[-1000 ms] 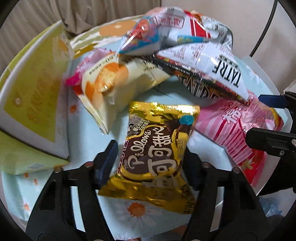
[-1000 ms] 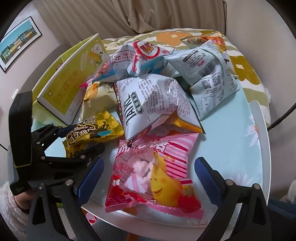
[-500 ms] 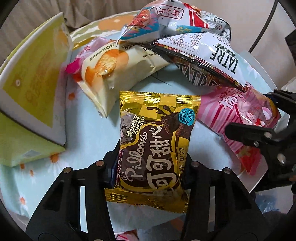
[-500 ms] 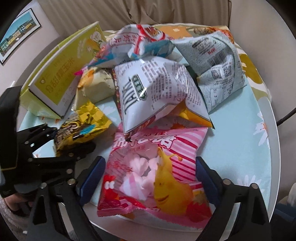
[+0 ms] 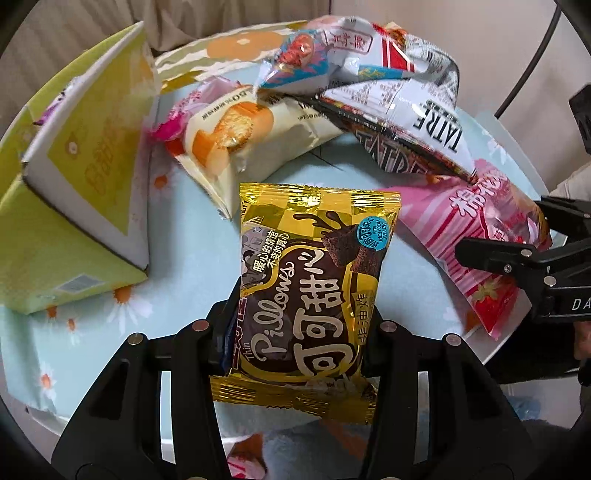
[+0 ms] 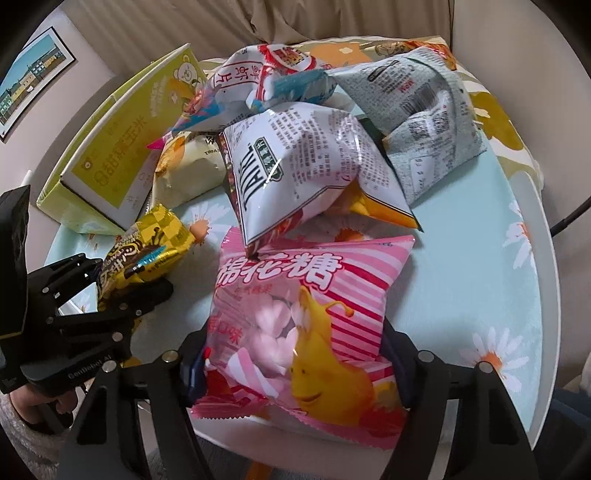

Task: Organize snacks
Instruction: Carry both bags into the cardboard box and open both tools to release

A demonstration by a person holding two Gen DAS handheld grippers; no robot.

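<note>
My left hand-held gripper (image 5: 301, 328) clamps the gold foil cocoa-pillow packet (image 5: 314, 280), lower centre of frame. My right hand-held gripper (image 6: 295, 365) is closing on the pink striped marshmallow bag (image 6: 306, 310), pads touching. Both seem light, crinkly, slippery; I'd hold them mid-body.

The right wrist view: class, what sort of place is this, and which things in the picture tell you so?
Probably a room in a home. A framed picture hangs on the wall, draped fabric, perhaps a curtain or bedding, lies behind, and snack bags are heaped on a small round table with a daisy-print cloth.
</note>
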